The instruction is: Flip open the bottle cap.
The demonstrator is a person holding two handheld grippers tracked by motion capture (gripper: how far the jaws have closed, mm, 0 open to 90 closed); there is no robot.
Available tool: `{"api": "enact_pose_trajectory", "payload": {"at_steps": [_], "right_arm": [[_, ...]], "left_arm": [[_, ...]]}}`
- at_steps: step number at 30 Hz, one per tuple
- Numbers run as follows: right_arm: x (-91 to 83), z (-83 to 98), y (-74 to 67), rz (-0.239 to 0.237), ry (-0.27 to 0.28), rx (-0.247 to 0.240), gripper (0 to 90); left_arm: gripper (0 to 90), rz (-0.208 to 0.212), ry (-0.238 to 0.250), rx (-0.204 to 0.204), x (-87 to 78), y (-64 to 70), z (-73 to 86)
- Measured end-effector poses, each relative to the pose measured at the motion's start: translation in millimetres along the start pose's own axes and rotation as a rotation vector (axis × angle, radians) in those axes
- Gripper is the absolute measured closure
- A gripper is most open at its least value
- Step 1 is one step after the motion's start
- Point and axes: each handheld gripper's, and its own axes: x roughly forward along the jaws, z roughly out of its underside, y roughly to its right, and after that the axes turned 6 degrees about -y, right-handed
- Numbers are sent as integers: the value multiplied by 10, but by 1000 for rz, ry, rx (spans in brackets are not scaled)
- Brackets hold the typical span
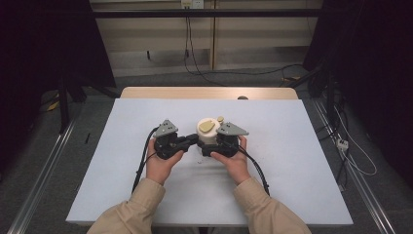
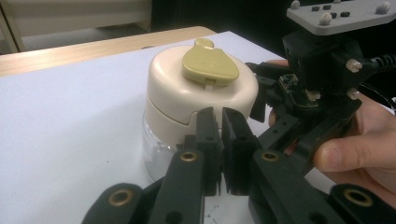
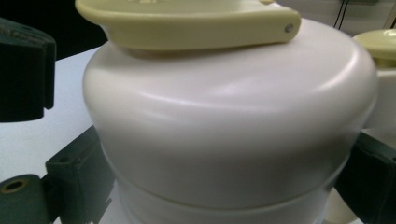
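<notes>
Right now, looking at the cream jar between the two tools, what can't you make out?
- Cream jar with olive-yellow flip tab: its clear base is hidden behind the left tool, whose jaws stand shut, in the left gripper view.
- Right gripper view: the jar's bottom is cut off by the lower edge.
- Whether the right tool presses the jar: unclear.

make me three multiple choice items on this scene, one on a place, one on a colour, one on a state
1. Where is the jar?
A. between the two tongs
B. at the table's far left corner
C. on the floor

2. What colour is the flap on the jar's lid?
A. red
B. olive yellow
C. blue

3. How do the left tongs stand?
A. wide open
B. clamped round the lid
C. shut, with nothing between them

Answers:
1 A: the high view shows the jar flanked by the left tongs and the right tongs.
2 B: the flap is olive yellow on a cream lid.
3 C: the left gripper view shows the jaws together in front of the jar.
</notes>
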Motion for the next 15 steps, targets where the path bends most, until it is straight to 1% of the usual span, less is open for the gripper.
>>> {"api": "enact_pose_trajectory", "payload": {"at_steps": [1,6,8,10,12,15], "right_arm": [[0,-1,1,-1,-1,1,48],[0,-1,-2,1,-1,-1,48],[0,-1,-1,1,-1,-1,48],[1,-1,0,0,0,-1,48],[1,1,-2,2,0,-1,49],[1,2,-3,2,0,-1,48]], "left_arm": [[865,-1,-1,2,2,-1,-2],[900,0,-8,-23,27,-21,2],[900,-8,-18,-13,30,-30,-7],[900,-3,-27,-6,37,-28,-19],[900,-13,-39,6,38,-23,-39],[900,-16,-28,-2,23,-30,-67]]}}
